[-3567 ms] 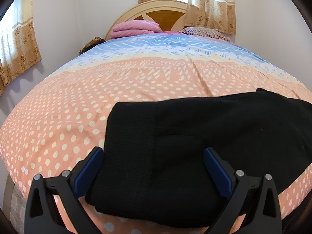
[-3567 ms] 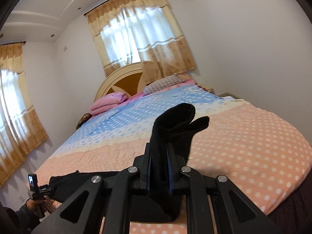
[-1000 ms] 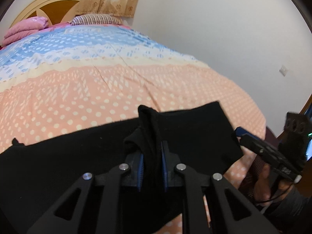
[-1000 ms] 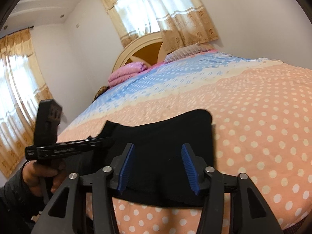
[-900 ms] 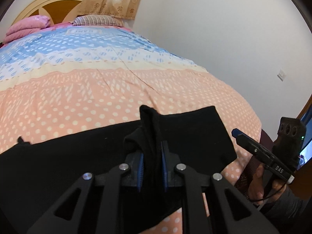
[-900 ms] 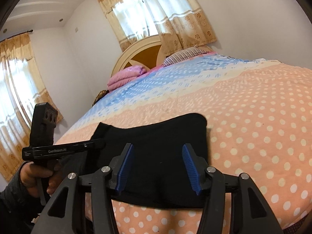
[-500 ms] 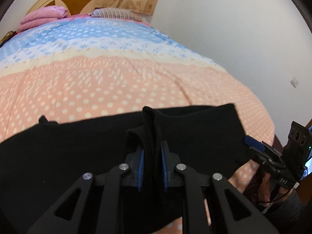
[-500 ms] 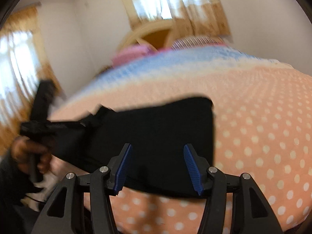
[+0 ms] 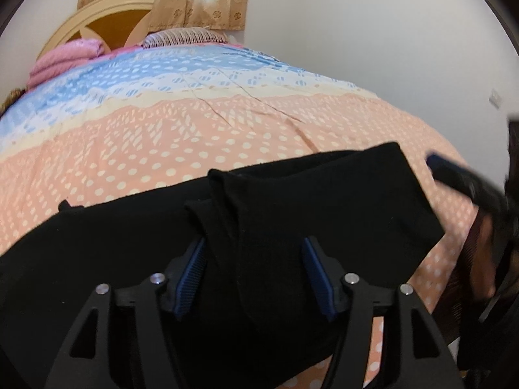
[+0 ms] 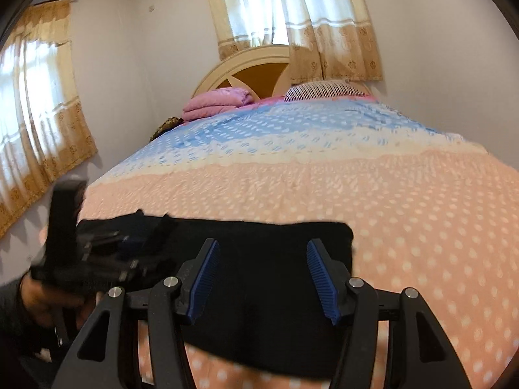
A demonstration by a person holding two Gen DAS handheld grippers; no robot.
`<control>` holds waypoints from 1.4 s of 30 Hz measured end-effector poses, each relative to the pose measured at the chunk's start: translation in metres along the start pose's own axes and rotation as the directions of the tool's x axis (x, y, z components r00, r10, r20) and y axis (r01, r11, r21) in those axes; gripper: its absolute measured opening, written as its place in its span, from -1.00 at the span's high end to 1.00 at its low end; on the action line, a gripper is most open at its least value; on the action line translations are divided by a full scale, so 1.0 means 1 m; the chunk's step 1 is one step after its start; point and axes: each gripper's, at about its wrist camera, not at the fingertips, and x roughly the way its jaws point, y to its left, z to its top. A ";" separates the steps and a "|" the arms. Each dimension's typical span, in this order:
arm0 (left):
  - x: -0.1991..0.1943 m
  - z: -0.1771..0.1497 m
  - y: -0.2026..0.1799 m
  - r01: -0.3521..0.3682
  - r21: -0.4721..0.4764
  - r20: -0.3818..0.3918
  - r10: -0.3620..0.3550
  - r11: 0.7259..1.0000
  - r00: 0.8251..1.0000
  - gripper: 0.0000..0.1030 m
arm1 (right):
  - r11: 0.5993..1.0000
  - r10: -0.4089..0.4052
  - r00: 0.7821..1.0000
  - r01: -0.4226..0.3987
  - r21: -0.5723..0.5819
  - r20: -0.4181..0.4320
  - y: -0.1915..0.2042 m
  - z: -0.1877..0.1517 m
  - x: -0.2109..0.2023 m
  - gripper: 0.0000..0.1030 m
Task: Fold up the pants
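Black pants [image 9: 324,207] lie folded across the near end of a polka-dot bedspread [image 9: 194,136]. My left gripper [image 9: 254,272] sits low over them with its jaws opening. A raised ridge of black cloth [image 9: 223,214] stands between the blue pads, which no longer press on it. In the right wrist view, the right gripper [image 10: 262,278] hovers over the pants' right end [image 10: 292,243], its jaws opening too, with only flat cloth below. Each gripper shows blurred in the other's view: the right gripper [image 9: 467,184] and the left gripper [image 10: 107,253], held by a hand [image 10: 48,295].
At the head of the bed lie a folded pink blanket [image 10: 217,103] and a striped pillow [image 10: 321,92] against a rounded headboard [image 10: 256,74]. Curtained windows [image 10: 292,9] stand behind and to the left. White walls run close along both sides of the bed.
My left gripper, shut on a pinched fold of the pants until half a second ago, has spread its jaws and let the fold go. The right gripper swung sideways, jaws slightly wider.
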 end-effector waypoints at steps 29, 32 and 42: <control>-0.006 -0.013 -0.005 -0.006 0.015 0.015 0.006 1.000 1.000 -0.78 | 0.972 -0.176 0.974 0.150 -0.180 -0.140 0.050 -0.058 0.015 -0.29; -0.008 -0.015 -0.001 -0.005 0.008 0.022 0.005 1.000 1.000 -0.81 | 0.983 -0.155 0.978 0.139 -0.119 -0.138 0.052 -0.051 0.008 -0.29; -0.028 -0.018 0.023 -0.055 -0.057 0.054 0.058 0.997 0.997 -0.86 | 0.984 -0.007 0.996 -0.009 -0.181 -0.088 0.108 -0.045 0.014 -0.29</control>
